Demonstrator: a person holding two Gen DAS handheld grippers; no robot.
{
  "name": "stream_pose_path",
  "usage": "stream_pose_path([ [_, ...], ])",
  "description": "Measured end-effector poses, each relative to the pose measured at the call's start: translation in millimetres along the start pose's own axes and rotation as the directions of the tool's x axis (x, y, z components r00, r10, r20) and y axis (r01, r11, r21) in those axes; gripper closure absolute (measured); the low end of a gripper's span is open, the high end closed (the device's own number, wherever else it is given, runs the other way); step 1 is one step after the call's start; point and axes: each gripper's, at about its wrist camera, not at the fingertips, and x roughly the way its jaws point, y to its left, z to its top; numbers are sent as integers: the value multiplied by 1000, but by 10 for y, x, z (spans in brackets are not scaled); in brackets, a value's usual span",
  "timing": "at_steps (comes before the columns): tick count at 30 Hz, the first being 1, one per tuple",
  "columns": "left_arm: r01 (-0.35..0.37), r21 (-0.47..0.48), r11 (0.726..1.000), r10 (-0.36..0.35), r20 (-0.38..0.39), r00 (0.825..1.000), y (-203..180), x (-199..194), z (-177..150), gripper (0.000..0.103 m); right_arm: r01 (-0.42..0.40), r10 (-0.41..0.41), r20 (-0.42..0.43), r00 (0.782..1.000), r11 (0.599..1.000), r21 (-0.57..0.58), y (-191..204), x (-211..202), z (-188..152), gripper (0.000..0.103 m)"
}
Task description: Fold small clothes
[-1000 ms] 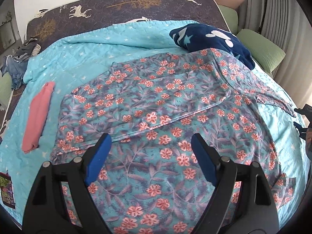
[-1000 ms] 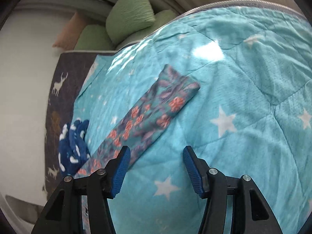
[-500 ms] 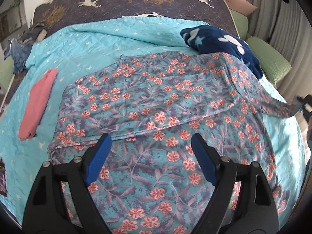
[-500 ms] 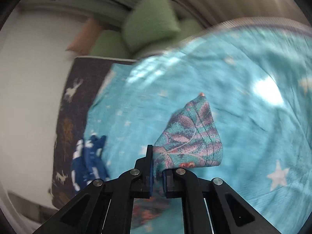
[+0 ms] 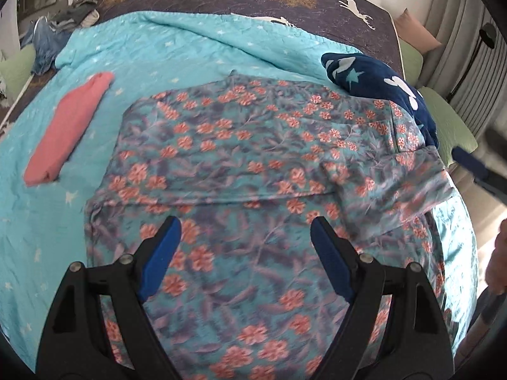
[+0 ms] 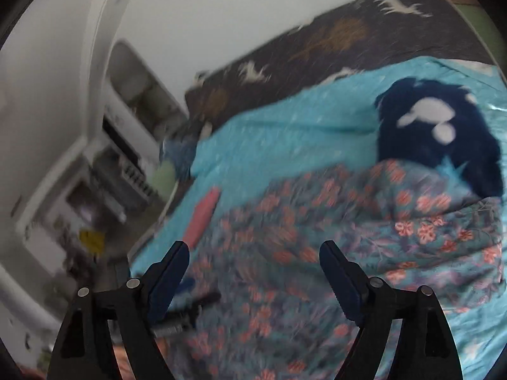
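A teal floral garment (image 5: 253, 164) with pink flowers lies spread on the turquoise quilt (image 5: 177, 50). Its right sleeve (image 5: 412, 190) lies folded in over the body. My left gripper (image 5: 245, 237) is open and empty, hovering over the garment's near part. My right gripper (image 6: 253, 262) is open and empty above the garment (image 6: 332, 228); its blue finger (image 5: 472, 164) shows at the right edge of the left wrist view. The right wrist view is blurred.
A folded pink cloth (image 5: 68, 129) lies left of the garment. A navy star-print blanket (image 5: 380, 85) lies at its far right corner. Green pillows (image 5: 450, 126) sit at the right bed edge. A clothes pile (image 5: 60, 31) lies far left. White shelving (image 6: 104, 158) stands beside the bed.
My right gripper, shut on the sleeve end half a second ago, has carried it in over the garment, opened and let go. It has swung left. The left gripper has drifted slightly.
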Motion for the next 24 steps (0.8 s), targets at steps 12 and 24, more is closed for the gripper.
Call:
stream_pose_path([
  [12,368,37,929,-358,-161,920,-570,359,130,20,388,-400,81,913,912,133,-619,-628,-525,19],
  [24,484,-75,872,-489,-177,854,-676,486,485,96,436,-452,66,890,883,173,-782,-727,-697,19],
])
